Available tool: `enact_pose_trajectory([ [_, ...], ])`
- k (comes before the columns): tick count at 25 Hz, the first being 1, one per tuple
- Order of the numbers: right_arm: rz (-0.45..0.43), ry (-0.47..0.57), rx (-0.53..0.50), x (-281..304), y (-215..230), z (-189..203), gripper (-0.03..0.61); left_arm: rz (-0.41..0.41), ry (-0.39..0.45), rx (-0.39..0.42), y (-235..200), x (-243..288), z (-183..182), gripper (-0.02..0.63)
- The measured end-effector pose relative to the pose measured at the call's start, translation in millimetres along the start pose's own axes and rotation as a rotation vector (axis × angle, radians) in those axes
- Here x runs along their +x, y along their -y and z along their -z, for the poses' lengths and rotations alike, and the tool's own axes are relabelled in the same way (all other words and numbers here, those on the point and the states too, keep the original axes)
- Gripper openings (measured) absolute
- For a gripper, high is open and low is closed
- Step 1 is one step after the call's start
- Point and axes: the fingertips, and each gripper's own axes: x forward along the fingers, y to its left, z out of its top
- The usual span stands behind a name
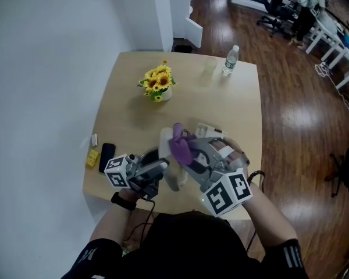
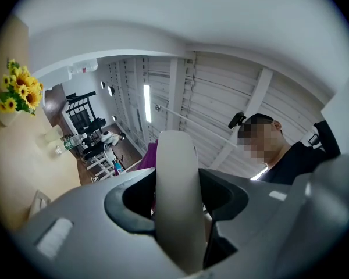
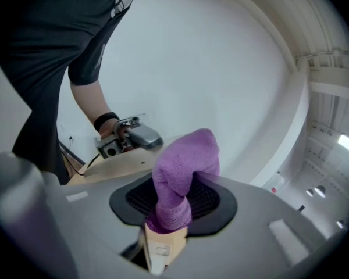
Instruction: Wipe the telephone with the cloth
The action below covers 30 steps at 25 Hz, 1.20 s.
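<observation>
In the head view, a white telephone handset [image 1: 173,178] is held off the table near the front edge, with my left gripper [image 1: 161,168] shut on it. In the left gripper view the handset [image 2: 177,208] stands between the jaws and points toward the ceiling. My right gripper [image 1: 191,154] is shut on a purple cloth [image 1: 180,147], which lies against the handset's upper part. The right gripper view shows the cloth [image 3: 177,182] bunched between the jaws of the right gripper [image 3: 166,225]. A white-grey piece [image 1: 211,131], perhaps the telephone base, is mostly hidden behind the right gripper.
A vase of sunflowers [image 1: 157,83] stands mid-table; a water bottle [image 1: 230,60] and a clear glass [image 1: 209,70] stand at the far edge. A black device [image 1: 107,156], a yellow item [image 1: 92,157] and a small white item [image 1: 94,139] lie at the left edge.
</observation>
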Motion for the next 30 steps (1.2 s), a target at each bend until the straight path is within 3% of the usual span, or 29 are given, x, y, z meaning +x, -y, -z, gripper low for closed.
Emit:
enact_pose_trajectory([
  [3,-0.062,-0.023,-0.008,-5,-24,9,0.135,-0.001,0.036,0.003,1,-2,-9,0.216],
  [12,-0.096,-0.051,0.061,6,-65,23,0.135,0.036,0.180,0.004,2,-1,-42,0.216],
  [17,-0.099,-0.060,0.077,11,-75,15,0.135,0.026,0.201,0.005,3,0,-47,0.216],
  [24,-0.221,-0.073,0.062,5,-114,23,0.135,0.007,0.225,-0.011,-1,-12,-46,0.216],
  [30,-0.127,-0.047,0.136,10,-82,27,0.135,0.021,0.224,-0.025,1,-10,-42,0.216],
])
